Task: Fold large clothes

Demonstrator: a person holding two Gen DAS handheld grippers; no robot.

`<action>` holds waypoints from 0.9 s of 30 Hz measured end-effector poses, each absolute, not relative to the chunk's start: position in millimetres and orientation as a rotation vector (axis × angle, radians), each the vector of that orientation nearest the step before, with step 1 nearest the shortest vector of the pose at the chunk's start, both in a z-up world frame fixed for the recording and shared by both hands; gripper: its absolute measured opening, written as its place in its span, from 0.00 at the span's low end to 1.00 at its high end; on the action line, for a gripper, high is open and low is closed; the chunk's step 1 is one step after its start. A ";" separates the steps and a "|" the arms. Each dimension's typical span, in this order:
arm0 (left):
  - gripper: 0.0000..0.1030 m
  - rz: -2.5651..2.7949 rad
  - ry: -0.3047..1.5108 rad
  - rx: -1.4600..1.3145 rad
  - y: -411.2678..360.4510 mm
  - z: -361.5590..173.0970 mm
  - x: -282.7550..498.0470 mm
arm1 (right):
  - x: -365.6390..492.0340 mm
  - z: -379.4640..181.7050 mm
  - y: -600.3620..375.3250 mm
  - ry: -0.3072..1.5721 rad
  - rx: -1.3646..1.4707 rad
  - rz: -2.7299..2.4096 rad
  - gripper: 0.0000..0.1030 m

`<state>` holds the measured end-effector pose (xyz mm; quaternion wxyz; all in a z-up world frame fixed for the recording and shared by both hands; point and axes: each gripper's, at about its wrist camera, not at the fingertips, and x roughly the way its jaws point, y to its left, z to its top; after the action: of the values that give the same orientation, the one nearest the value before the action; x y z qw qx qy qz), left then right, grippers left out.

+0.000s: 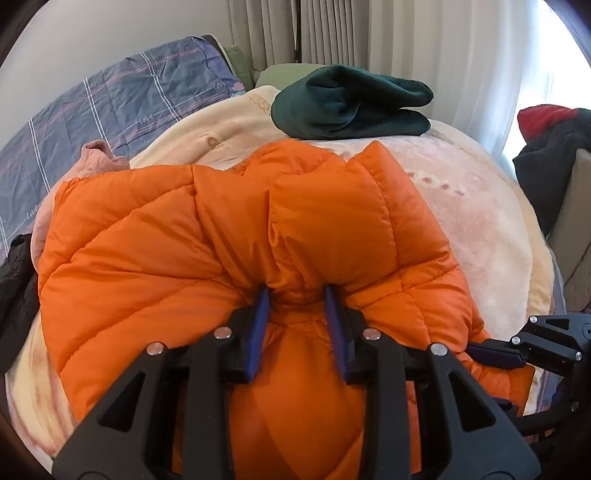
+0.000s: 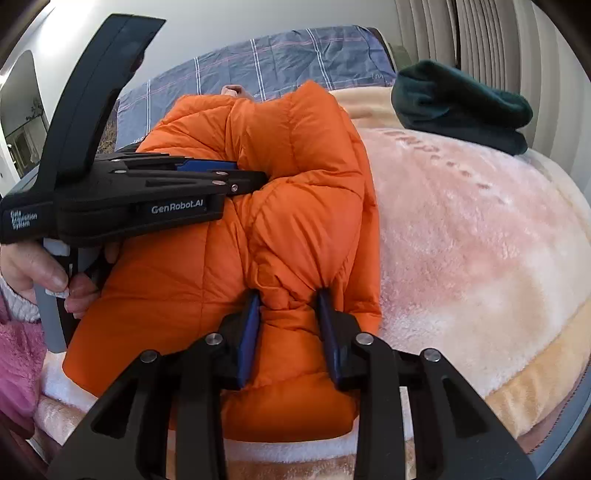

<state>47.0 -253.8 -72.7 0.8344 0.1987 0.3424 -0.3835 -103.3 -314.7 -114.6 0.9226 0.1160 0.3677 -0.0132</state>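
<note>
Cream fleece blanket [image 2: 480, 258] covers the bed, and on it lies an orange puffer jacket [image 1: 184, 240], bunched and partly doubled over. Nearest each camera, both tools bite into its near edge. The left tool [image 1: 297, 295] stands narrow, its blue pads pressed on a pinched fold of quilted fabric. The right tool [image 2: 290, 295] grips another gathered fold just beside it, toward the jacket's right side; a hand [image 2: 40, 273] holds the left tool's handle, with a pink sleeve [image 2: 18, 362] below. From the grips the jacket's long axis runs away toward the headboard end, leaning slightly left, puffed panels humped up in the middle. Beyond it, well apart on the blanket's far right, sits a folded dark green garment [image 1: 351, 103]. Farther back lie a blue plaid quilt [image 1: 110, 103] and pale curtains [image 1: 332, 33].
</note>
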 end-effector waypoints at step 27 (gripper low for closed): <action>0.28 -0.885 0.753 0.241 -230.6 -39.6 66.5 | -93.9 -109.4 -305.7 0.796 0.168 -0.055 0.31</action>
<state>66.5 -230.6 -39.6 0.8291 0.1135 0.3549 -0.4168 -93.9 -305.7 -109.4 0.9180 0.0818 0.3872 -0.0267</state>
